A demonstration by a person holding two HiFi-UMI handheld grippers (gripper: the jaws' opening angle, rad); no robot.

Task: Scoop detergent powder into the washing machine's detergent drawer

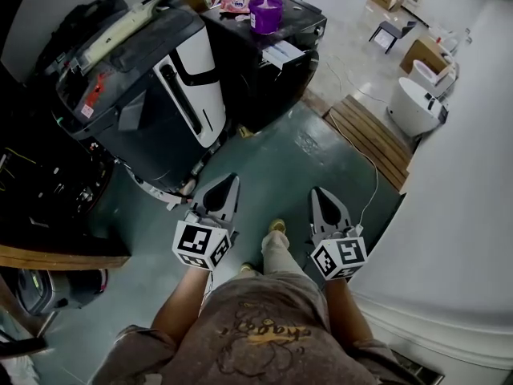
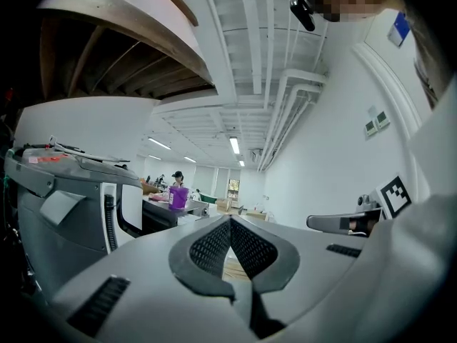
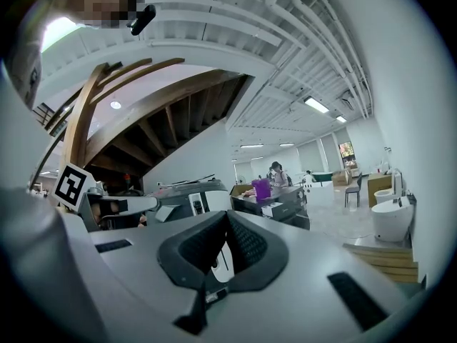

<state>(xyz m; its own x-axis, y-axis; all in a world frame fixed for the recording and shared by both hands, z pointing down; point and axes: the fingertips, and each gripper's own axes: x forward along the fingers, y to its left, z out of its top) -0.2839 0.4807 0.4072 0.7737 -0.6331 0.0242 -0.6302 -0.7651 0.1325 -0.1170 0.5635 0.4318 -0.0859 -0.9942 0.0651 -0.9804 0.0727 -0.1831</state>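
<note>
The washing machine (image 1: 152,95), dark with a white panel, stands at the upper left of the head view, its detergent drawer not to be made out; the purple tub (image 1: 265,13), probably the powder, sits on the dark bench (image 1: 300,34) at top centre; low in the frame the left gripper (image 1: 231,181) and right gripper (image 1: 318,192) hang well apart from both, fingers pressed together on nothing; a careless reach from here could tip the tub and spill powder.

Two grippers in shot: left gripper (image 1: 232,181) and right gripper (image 1: 317,192). One washing machine (image 1: 152,103), one purple tub (image 1: 265,13), one wooden pallet (image 1: 373,139), one chair (image 1: 390,32), and probably two toilets (image 1: 415,107), though the far one's fuzzy.
</note>
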